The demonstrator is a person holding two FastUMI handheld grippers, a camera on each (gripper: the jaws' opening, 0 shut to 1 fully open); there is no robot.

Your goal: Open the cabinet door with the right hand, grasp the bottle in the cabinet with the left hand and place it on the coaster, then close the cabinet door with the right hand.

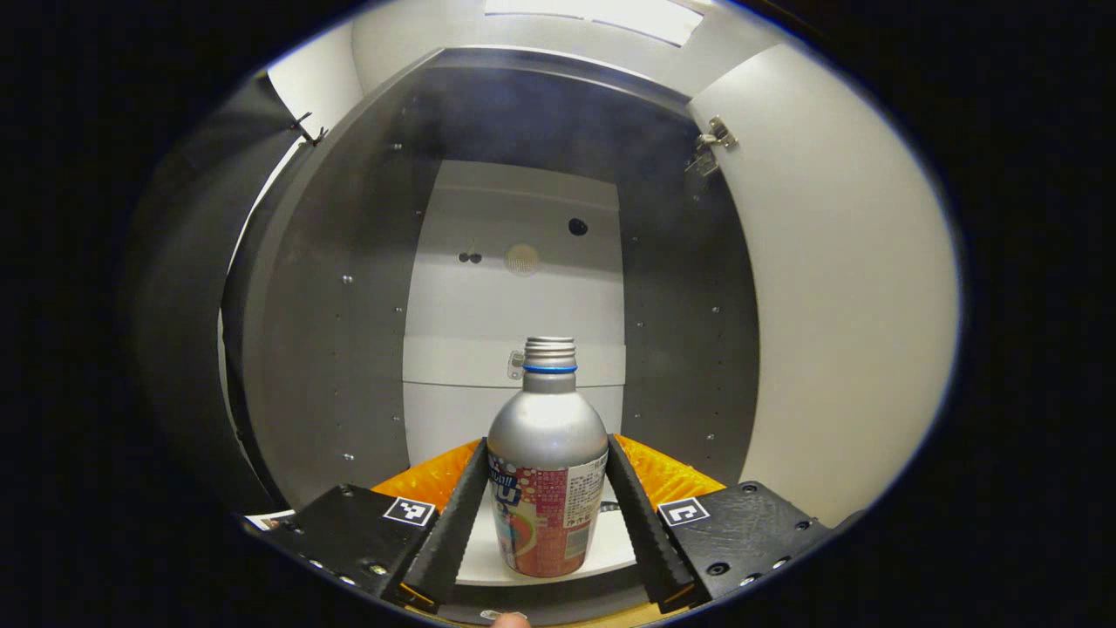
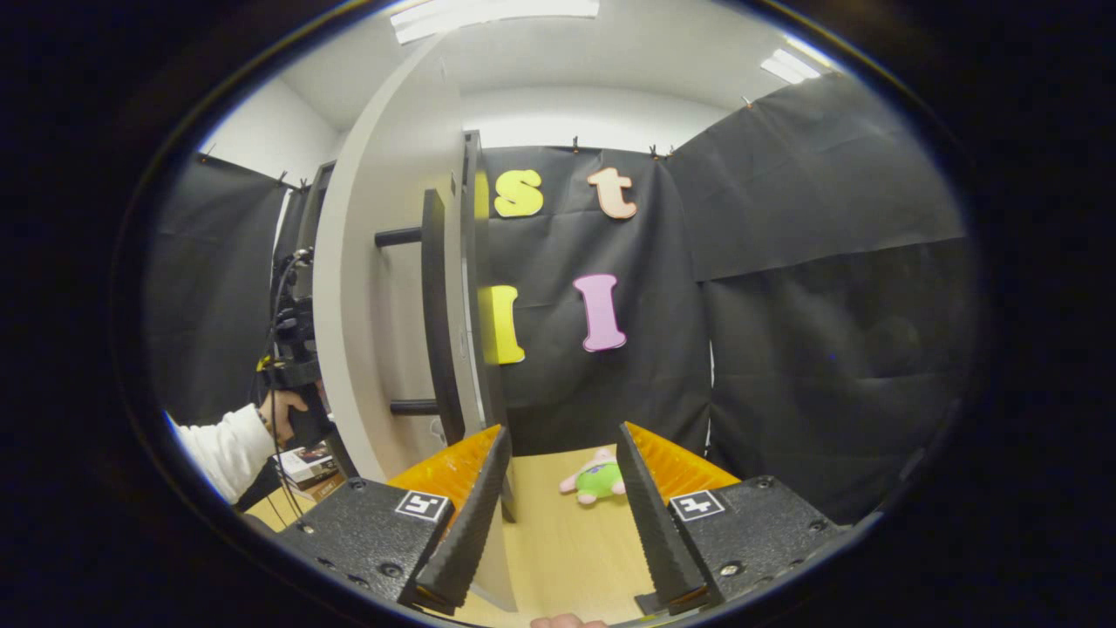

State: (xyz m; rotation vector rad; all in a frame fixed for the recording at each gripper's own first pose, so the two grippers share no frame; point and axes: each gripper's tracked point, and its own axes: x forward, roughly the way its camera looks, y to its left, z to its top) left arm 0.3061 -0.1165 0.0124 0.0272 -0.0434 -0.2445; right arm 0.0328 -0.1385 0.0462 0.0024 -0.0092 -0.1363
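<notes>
Here, upright on the cabinet shelf, a capless metal bottle between the spread fingers of the left gripper, not yet pinched. Likely light, rigid, slick; best gripped low on the labelled body. Right gripper spread, empty, beside the open door.
</notes>
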